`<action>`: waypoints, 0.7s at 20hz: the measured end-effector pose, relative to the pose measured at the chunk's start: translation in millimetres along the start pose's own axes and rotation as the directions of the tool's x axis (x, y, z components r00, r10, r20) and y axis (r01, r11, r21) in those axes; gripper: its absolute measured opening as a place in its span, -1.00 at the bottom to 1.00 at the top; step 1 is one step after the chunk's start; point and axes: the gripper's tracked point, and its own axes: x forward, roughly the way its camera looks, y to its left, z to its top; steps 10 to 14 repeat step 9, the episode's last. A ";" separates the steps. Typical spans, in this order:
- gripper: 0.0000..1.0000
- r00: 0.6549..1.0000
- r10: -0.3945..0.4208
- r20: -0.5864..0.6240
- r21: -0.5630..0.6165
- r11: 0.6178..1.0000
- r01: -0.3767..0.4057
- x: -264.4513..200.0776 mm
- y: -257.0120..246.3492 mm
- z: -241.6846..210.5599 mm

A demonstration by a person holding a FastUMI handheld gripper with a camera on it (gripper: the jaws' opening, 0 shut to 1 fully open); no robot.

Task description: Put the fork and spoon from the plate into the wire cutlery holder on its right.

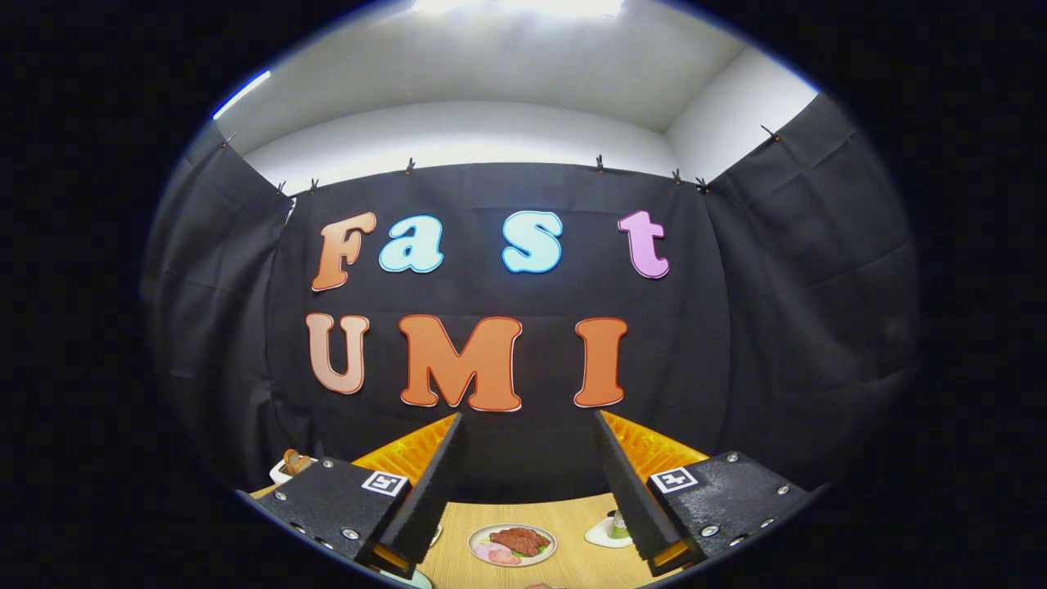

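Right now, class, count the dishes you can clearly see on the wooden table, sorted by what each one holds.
Dish of meat and greens, between the open jaws: 1
Dish with a green item: 1
Dish with a brown item: 1
Total: 3
The gripper holds nothing.

Wooden table bearing food plate

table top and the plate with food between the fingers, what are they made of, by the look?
Table top: pale wood or wood-look laminate, matte; faint grain lines, no glare. Which of the two is open.
Plate: white, smooth, likely glazed ceramic or melamine; thin rim. It lies below the open gripper, between its fingers. The food on it looks glossy, possibly a plastic replica; too small to be sure.
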 end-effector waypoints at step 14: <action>0.85 0.999 0.042 0.020 0.033 0.999 -0.042 1.4 32.8 7.2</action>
